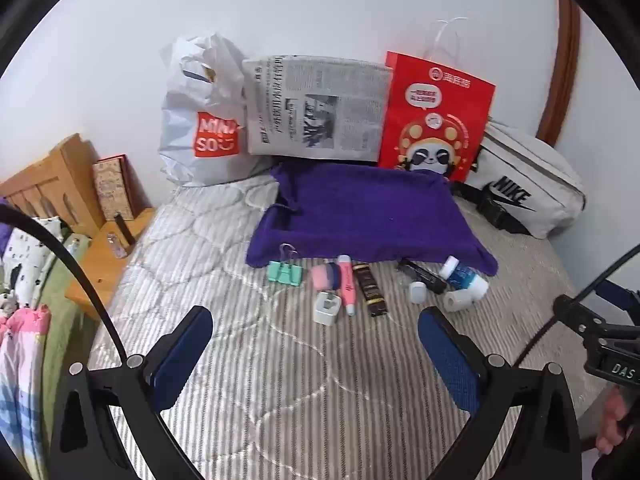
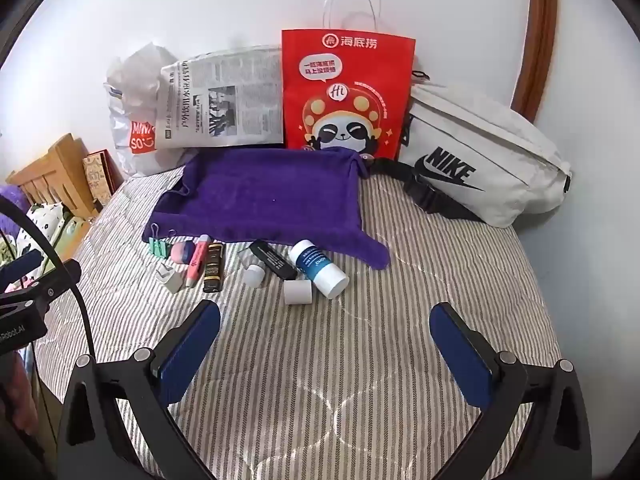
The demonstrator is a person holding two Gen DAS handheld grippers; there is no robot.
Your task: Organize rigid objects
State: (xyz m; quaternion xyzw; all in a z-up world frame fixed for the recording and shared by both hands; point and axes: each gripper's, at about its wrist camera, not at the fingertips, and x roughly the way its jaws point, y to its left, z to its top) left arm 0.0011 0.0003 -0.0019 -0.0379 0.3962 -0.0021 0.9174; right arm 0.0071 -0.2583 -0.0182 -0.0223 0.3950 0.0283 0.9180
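Small objects lie in a row on the striped bed in front of a purple towel (image 1: pixel 368 216) (image 2: pixel 268 200): a green binder clip (image 1: pixel 285 273) (image 2: pixel 158 247), a pink eraser (image 1: pixel 325 277) (image 2: pixel 182 252), a white charger cube (image 1: pixel 328 308) (image 2: pixel 171 278), a pink highlighter (image 1: pixel 346 286) (image 2: pixel 197 262), a dark gold-trimmed tube (image 1: pixel 371 289) (image 2: pixel 213 267), a black tube (image 1: pixel 424 277) (image 2: pixel 274 260), a blue-and-white bottle (image 1: pixel 466 278) (image 2: pixel 318 268) and two small white caps (image 1: pixel 417 292) (image 2: pixel 298 292). My left gripper (image 1: pixel 316 356) and right gripper (image 2: pixel 324 350) are open and empty, short of the row.
Against the wall stand a white Miniso bag (image 1: pixel 204 120), a newspaper (image 1: pixel 316 108), a red panda bag (image 1: pixel 434 120) (image 2: pixel 346 92) and a white Nike pouch (image 1: pixel 524 188) (image 2: pixel 480 160). A wooden nightstand (image 1: pixel 100 256) and headboard are at the left.
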